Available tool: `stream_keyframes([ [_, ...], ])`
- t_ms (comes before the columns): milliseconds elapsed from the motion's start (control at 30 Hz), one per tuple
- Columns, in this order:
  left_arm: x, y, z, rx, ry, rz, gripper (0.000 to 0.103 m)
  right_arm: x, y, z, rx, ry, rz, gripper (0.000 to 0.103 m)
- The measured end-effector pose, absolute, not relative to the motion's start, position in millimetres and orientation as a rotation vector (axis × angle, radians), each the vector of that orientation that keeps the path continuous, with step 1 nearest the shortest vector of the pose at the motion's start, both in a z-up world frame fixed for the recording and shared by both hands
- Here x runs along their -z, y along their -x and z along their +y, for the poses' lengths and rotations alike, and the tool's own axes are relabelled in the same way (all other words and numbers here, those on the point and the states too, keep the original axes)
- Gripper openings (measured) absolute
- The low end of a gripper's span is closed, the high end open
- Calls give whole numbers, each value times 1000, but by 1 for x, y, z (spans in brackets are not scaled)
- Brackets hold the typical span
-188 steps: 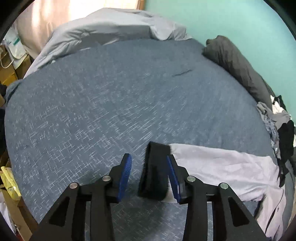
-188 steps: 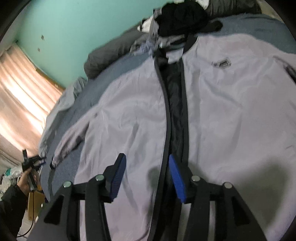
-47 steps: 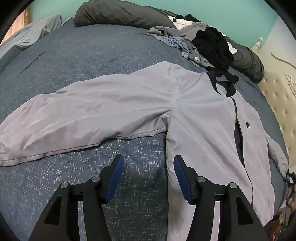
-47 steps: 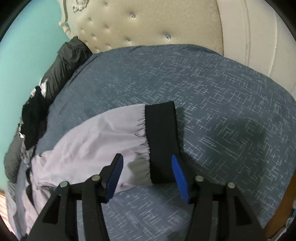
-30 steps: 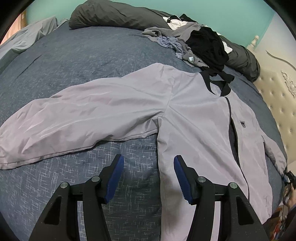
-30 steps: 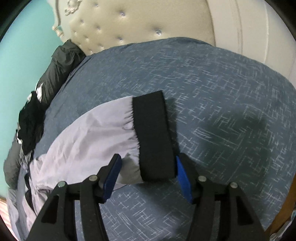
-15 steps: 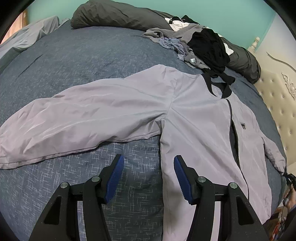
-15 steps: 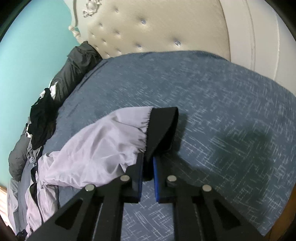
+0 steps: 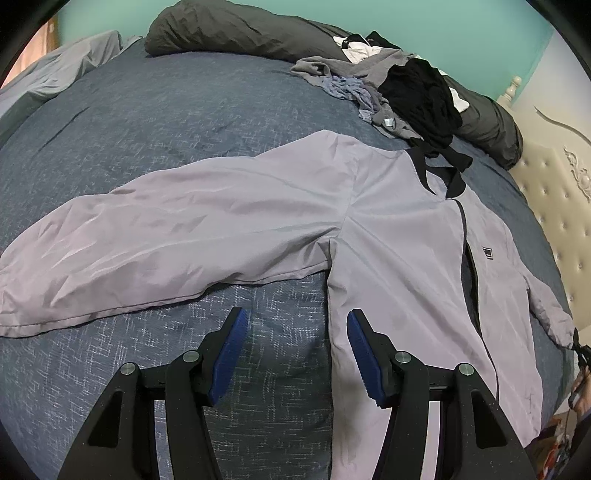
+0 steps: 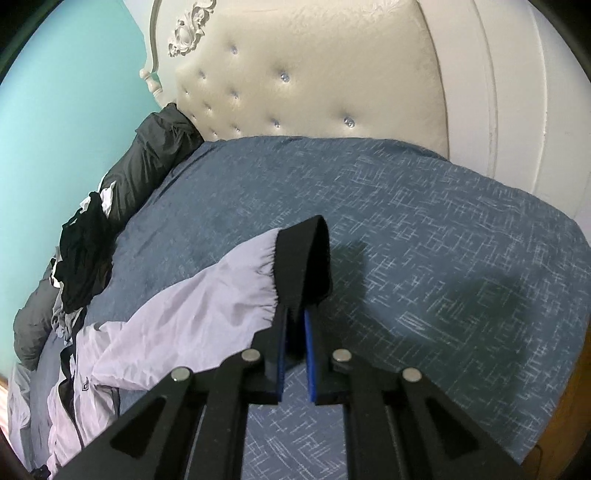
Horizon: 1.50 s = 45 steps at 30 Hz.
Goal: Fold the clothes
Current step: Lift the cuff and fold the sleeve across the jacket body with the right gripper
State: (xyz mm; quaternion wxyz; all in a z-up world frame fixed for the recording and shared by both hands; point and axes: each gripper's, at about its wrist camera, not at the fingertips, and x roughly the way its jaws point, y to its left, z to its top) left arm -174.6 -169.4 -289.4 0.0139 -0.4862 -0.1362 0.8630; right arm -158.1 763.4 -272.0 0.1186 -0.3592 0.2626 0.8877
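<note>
While the left gripper point(image 9: 293, 345) hangs over the blue bedcover point(image 9: 147, 122) and points steeply down, its blue pads point(image 9: 229, 350) stand apart with nothing between them. Under it lies the edge of a pale grey jacket point(image 9: 399, 266), which is spread flat on the bed with the front side up. One sleeve point(image 9: 166, 236) reaches out to the left side of this view, and the black collar point(image 9: 421, 166) lies at the far end, close to a heap of dark and grey clothes point(image 9: 406, 88). Behind the heap a dark pillow point(image 9: 236, 29) lies along the green wall.

Further right, the right gripper point(image 10: 294, 332) also points downward, toward the cream padded headboard point(image 10: 314, 74). Its jaws have just been closing, and now they pinch the black cuff point(image 10: 303, 258) of the other sleeve. The cuff stands up a little above the bedcover, folded over itself, and the grey sleeve cloth point(image 10: 192, 314) behind it is gathered in wrinkles.
</note>
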Motion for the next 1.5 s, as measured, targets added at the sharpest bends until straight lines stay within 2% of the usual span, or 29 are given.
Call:
stream_keyframes([
  [200, 290, 174, -169, -2683, 1509, -433, 60, 261, 161, 752, -2650, 1024, 803, 8],
  [500, 280, 163, -174, -2682, 1468, -456, 60, 185, 186, 683, -2902, 963, 739, 8],
  [833, 260, 142, -178, -2671, 1429, -445, 60, 110, 213, 561, -3175, 984, 636, 8],
  [1100, 241, 125, -169, -2648, 1368, -452, 60, 66, 211, 424, -3425, 1051, 534, 8],
  [1267, 232, 114, -169, -2641, 1340, -459, 61, 59, 197, 319, -3588, 1176, 428, 8],
  [1500, 227, 99, -175, -2638, 1312, -479, 62, 99, 167, 176, -3692, 1568, 122, 8],
])
